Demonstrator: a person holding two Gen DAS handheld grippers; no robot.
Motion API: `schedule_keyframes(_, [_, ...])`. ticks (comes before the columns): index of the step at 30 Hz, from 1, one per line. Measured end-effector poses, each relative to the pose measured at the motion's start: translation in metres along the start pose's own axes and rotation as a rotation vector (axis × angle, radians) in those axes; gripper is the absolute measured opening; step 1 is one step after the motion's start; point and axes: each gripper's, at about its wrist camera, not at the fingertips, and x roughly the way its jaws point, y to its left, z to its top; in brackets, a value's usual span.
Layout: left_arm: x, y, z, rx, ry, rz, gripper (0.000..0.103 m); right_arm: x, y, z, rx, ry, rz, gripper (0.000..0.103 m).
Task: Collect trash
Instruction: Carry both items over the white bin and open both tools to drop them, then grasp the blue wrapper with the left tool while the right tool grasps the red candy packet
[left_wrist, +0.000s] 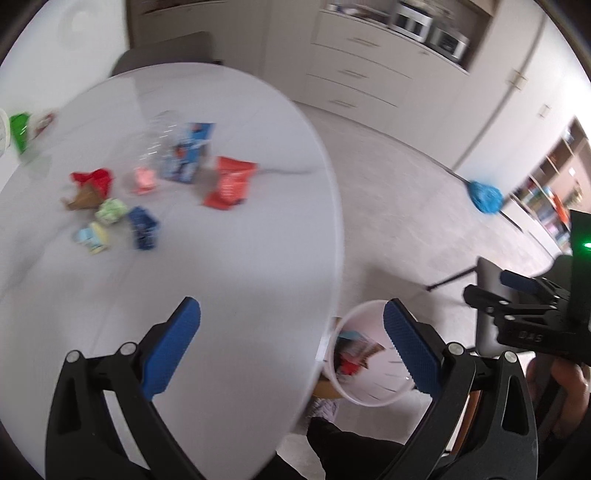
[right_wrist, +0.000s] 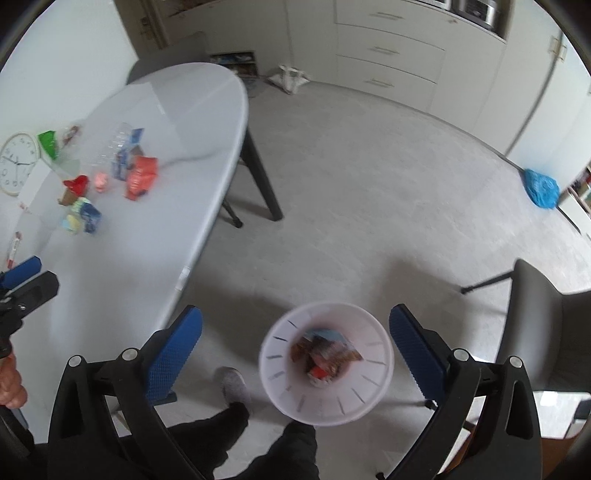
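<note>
Several pieces of trash lie on the white oval table (left_wrist: 240, 258): a red-orange packet (left_wrist: 229, 182), a blue-white carton (left_wrist: 188, 153), a clear plastic bottle (left_wrist: 159, 134), a red wrapper (left_wrist: 92, 181) and a dark blue packet (left_wrist: 144, 229). The same pile shows in the right wrist view, with the red-orange packet (right_wrist: 140, 177). A white bin (right_wrist: 325, 363) stands on the floor and holds several wrappers; it also shows in the left wrist view (left_wrist: 369, 362). My left gripper (left_wrist: 291, 347) is open and empty above the table's near edge. My right gripper (right_wrist: 295, 354) is open and empty above the bin.
A wall clock (right_wrist: 18, 162) and a green packet (right_wrist: 50, 144) lie at the table's far left. A grey chair (right_wrist: 546, 325) stands to the right. A blue bag (right_wrist: 541, 188) lies on the floor. Cabinets line the back wall. The person's legs are below.
</note>
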Motion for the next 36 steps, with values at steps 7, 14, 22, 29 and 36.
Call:
schedule_keyframes(7, [0.003,0.048,0.009,-0.071,-0.018,0.090,0.095,0.005,0.047,0.030,-0.068,-0.022,0.049,0.100])
schedule_keyframes(14, [0.026,0.091,0.031,-0.162,-0.005,0.118,0.095,0.017,0.087,0.058,-0.131,-0.022,0.086,0.100])
schedule_keyframes(22, [0.074,0.122,0.055,-0.209,0.036,0.156,0.089,0.037,0.111,0.081,-0.157,0.002,0.107,0.100])
schedule_keyframes(29, [0.119,0.138,0.067,-0.216,0.099,0.215,0.077,0.059,0.123,0.095,-0.177,0.043,0.116,0.100])
schedule_keyframes(36, [0.141,0.147,0.073,-0.230,0.134,0.258,0.055,0.074,0.133,0.110,-0.190,0.061,0.121,0.100])
